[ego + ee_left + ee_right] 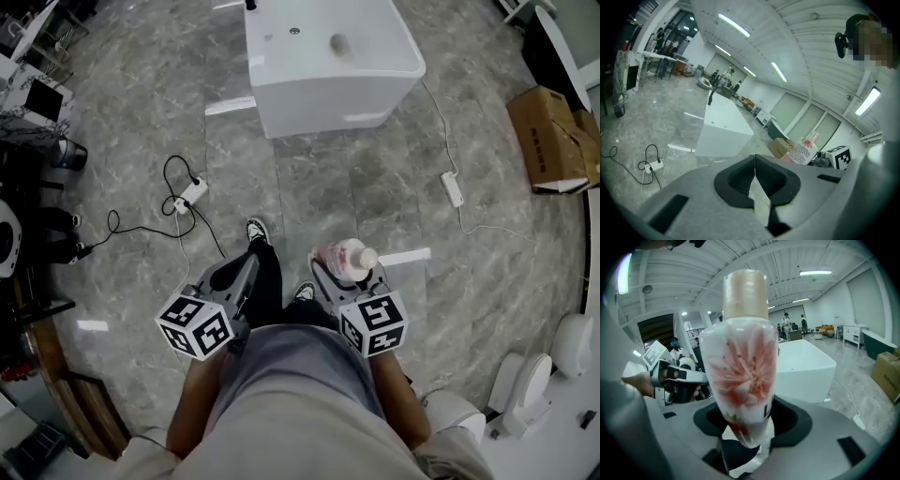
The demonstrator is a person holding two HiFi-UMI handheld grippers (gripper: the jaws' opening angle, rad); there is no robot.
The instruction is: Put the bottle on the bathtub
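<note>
My right gripper (345, 267) is shut on a white bottle (743, 366) with a pink flower print and a beige cap; the bottle stands up between the jaws and fills the middle of the right gripper view. In the head view the bottle (345, 258) is held low, close to the person's body. The white bathtub (323, 58) stands on the floor some way ahead; it also shows in the left gripper view (723, 127) and the right gripper view (806, 366). My left gripper (230, 277) is shut with nothing between its jaws; the bottle (802, 150) shows to its right.
A power strip (192, 194) with black cables lies on the grey stone floor at the left. A white adapter and cord (453, 188) lie at the right. Cardboard boxes (553, 136) stand at the far right. White fixtures (534, 375) sit at the lower right.
</note>
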